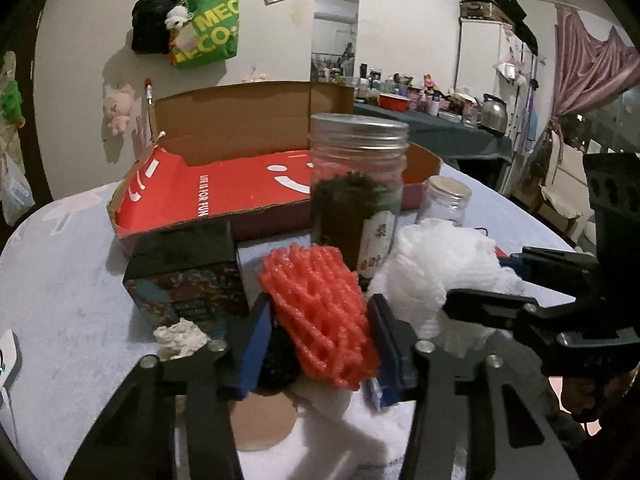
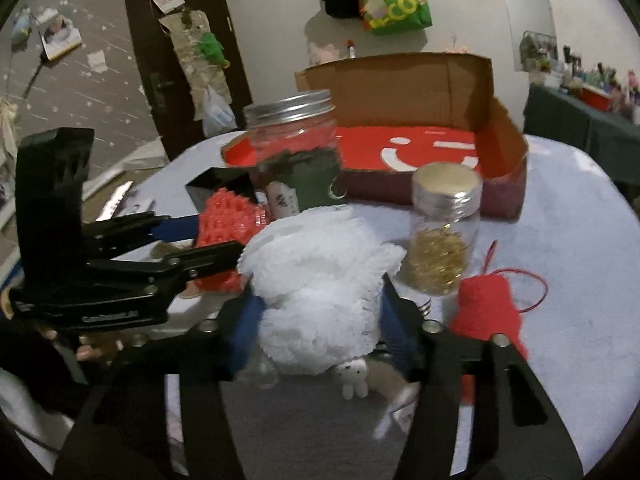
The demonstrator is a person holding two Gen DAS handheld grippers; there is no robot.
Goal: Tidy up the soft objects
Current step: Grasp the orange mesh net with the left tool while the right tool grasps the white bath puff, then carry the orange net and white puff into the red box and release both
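My left gripper (image 1: 316, 336) is shut on a red foam net sleeve (image 1: 320, 312) and holds it above the table; it also shows in the right wrist view (image 2: 224, 224). My right gripper (image 2: 320, 320) is shut on a white foam net (image 2: 320, 280), which also shows in the left wrist view (image 1: 436, 264). The open red cardboard box (image 1: 224, 192) stands behind, with nothing seen inside it. A red knitted item with a string (image 2: 488, 308) lies at the right. A small white plush bunny (image 2: 354, 380) lies below the white net.
A tall jar of dark leaves (image 1: 356, 184) and a small jar of gold pieces (image 2: 440, 236) stand before the box. A dark printed box (image 1: 184, 276), crumpled paper (image 1: 180, 336) and a round coaster (image 1: 264, 420) lie at the left. The table (image 2: 580, 280) has a pale cloth.
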